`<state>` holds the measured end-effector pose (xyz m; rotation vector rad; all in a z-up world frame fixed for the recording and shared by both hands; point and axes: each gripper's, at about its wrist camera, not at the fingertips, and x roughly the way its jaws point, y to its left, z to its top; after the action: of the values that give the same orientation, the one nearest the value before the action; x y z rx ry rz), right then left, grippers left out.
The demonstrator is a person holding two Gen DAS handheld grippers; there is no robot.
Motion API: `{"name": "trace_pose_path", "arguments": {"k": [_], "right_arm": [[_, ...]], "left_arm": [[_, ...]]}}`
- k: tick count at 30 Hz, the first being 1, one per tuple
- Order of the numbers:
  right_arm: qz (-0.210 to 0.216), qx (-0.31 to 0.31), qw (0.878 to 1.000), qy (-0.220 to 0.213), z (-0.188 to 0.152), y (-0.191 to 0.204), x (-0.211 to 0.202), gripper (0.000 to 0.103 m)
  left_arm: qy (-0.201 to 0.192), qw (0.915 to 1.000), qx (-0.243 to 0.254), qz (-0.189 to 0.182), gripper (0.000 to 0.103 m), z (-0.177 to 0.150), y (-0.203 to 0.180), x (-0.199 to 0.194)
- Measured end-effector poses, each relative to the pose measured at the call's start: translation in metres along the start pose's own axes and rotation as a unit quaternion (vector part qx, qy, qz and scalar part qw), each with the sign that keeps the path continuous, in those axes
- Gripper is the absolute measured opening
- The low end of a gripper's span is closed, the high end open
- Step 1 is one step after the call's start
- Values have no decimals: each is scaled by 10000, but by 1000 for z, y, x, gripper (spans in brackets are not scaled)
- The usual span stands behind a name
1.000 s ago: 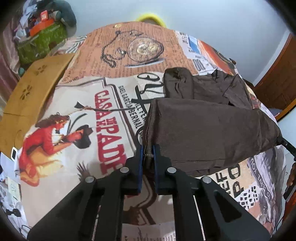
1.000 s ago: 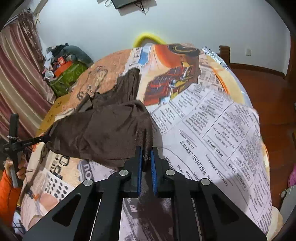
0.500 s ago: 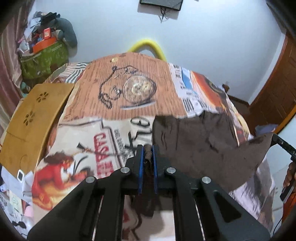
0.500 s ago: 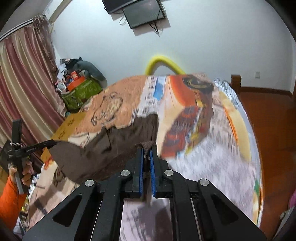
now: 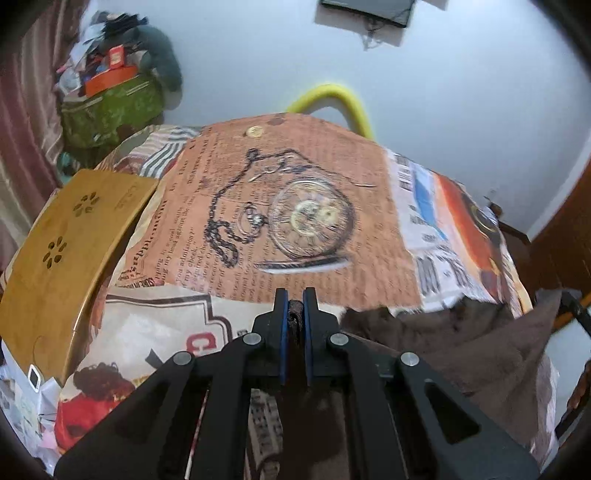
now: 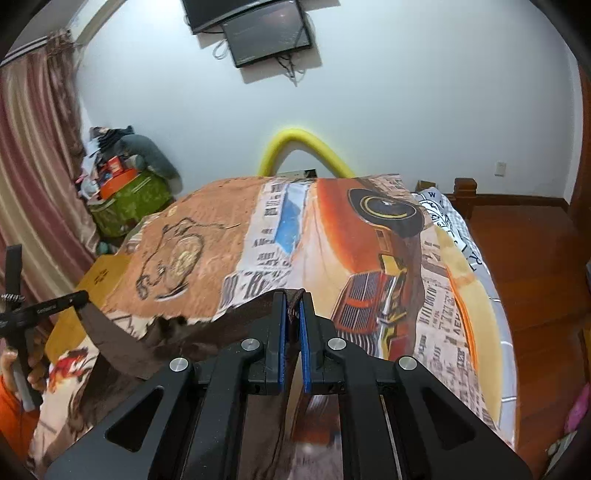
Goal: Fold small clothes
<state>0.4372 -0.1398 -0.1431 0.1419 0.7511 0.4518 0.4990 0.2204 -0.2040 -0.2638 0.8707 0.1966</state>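
While both grippers pinch it: the cloth (image 5: 461,354) hangs lifted over the bed (image 5: 314,192), stretched between them.
Left gripper (image 5: 294,314): clenched on a bunched brown corner of the cloth.
Right gripper (image 6: 293,308): clenched on another corner; a fold pokes out between the blue pads (image 6: 282,325).
Cloth place: low in both views, above the near part of the bed, sagging between the two grips; can't tell if any of it touches the bed.
Handling: looks soft, thin, light, limp; droops and wrinkles, no stiffness. Likely slips little in the pads.
Where to hold: corners or hem edge, as now; a mid-panel grip would bunch it.
Left view only: wooden board (image 5: 62,251) on the bed's left, cloth spreading right toward the other gripper's tip.
Right view only: TV (image 6: 267,33) on the wall, wood floor (image 6: 535,258), person's left hand (image 6: 33,365) on its handle.
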Motion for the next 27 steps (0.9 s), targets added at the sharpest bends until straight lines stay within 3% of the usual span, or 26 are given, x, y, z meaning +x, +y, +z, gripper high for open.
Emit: {"name": "trace_pose_path", "arguments": {"k": [6, 9, 11, 12, 17, 22, 27], "right_arm": [[-317, -52, 9986, 415, -8, 2, 39, 8], [-290, -62, 9985, 468, -12, 4, 37, 18], [-279, -38, 9987, 428, -13, 4, 30, 44], [-257, -13, 9988, 418, -14, 4, 24, 48], [-96, -166, 9993, 323, -17, 12, -8, 49], [164, -223, 9987, 431, -45, 22, -44, 51], [64, -306, 9966, 756, -85, 31, -62, 52]], "left_arm": [[275, 9974, -600, 274, 10, 4, 28, 36], [395, 9973, -554, 270, 20, -4, 35, 39], [390, 9981, -361, 314, 32, -10, 36, 33], [361, 9984, -259, 353, 38, -13, 34, 29], [303, 9966, 584, 488, 52, -39, 22, -4], [404, 9888, 1328, 544, 63, -76, 9, -33], [714, 9850, 1544, 289, 73, -117, 5, -46]]}}
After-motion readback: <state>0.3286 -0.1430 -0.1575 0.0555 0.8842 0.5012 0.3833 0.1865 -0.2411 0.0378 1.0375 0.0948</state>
